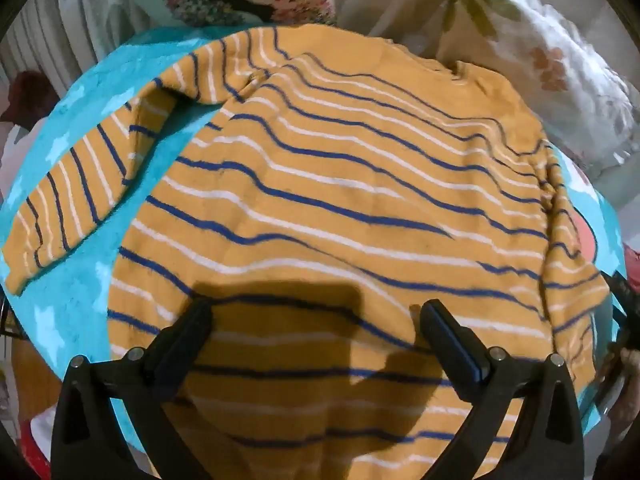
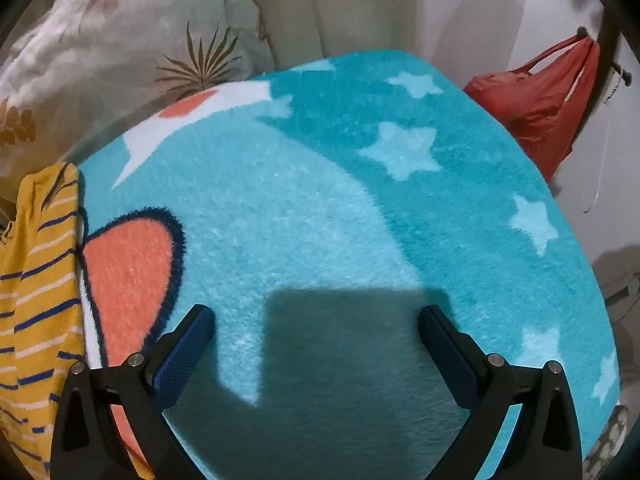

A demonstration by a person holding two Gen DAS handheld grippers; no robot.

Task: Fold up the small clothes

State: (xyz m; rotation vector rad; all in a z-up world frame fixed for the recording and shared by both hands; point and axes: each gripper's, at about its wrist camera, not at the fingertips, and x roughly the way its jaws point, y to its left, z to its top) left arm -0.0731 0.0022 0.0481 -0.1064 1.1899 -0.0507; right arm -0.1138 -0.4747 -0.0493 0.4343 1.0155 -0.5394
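A small yellow sweater with blue and white stripes lies spread flat on a turquoise fleece blanket. One sleeve stretches out to the left. My left gripper hovers over the sweater's lower body, jaws wide apart with nothing between them. My right gripper hangs open above the bare blanket, to the right of the sweater's edge. The sweater's right sleeve looks folded or bunched along that edge.
A floral pillow lies behind the blanket. A red bag hangs from a hook on the right wall. Patterned cloth sits at the back, beyond the blanket. The blanket carries pale stars and a coral shape.
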